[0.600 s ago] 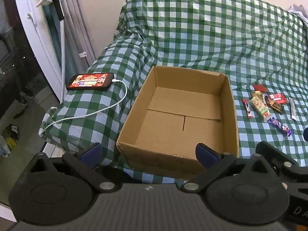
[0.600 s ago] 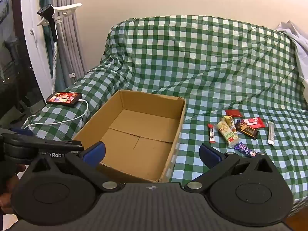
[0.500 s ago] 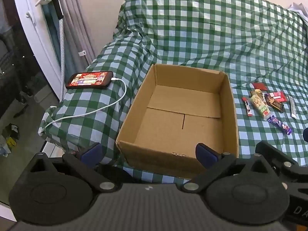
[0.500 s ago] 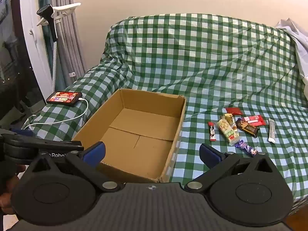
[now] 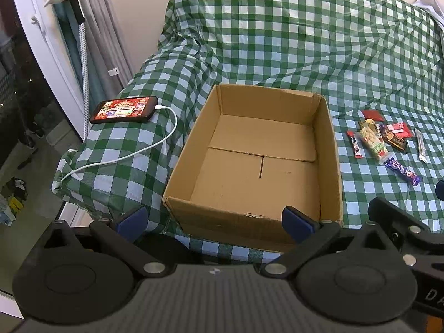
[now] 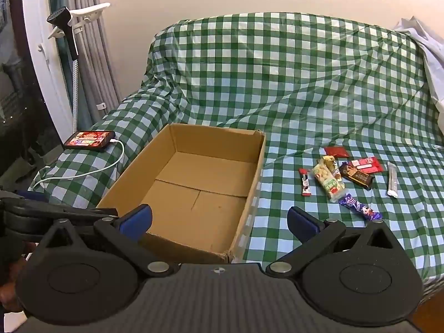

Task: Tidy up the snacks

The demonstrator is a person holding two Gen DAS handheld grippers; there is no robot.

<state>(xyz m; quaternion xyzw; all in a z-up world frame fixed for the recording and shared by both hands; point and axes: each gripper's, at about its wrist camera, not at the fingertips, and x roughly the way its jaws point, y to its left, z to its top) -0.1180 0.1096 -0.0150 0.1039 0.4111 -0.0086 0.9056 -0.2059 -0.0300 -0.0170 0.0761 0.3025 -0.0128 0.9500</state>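
An empty cardboard box (image 5: pixel 330 149) (image 6: pixel 258 172) sits on a green checked cover. To its right lies a small heap of snacks: a pale cracker pack (image 5: pixel 373 143) (image 6: pixel 328 181), a purple wrapped bar (image 5: pixel 403 170) (image 6: pixel 359 208), a thin red stick (image 5: pixel 355 144) (image 6: pixel 305 181), a brown chocolate bar (image 5: pixel 394 138) (image 6: pixel 358 177), red packets and a white stick (image 6: pixel 391 179). My left gripper (image 5: pixel 213 219) hangs open before the box's near wall. My right gripper (image 6: pixel 219 220) is open too, over the box's near right corner. Neither holds anything.
A phone (image 5: pixel 125 109) (image 6: pixel 90 139) on a white charging cable (image 5: pixel 133 152) lies on the covered arm at left. A garment steamer on a pole (image 5: pixel 75 5) and curtains stand beyond it. White cloth (image 6: pixel 427 52) drapes the far right.
Both views have shifted slightly toward the sofa; the box and snacks lie where they were. Both grippers stay open.
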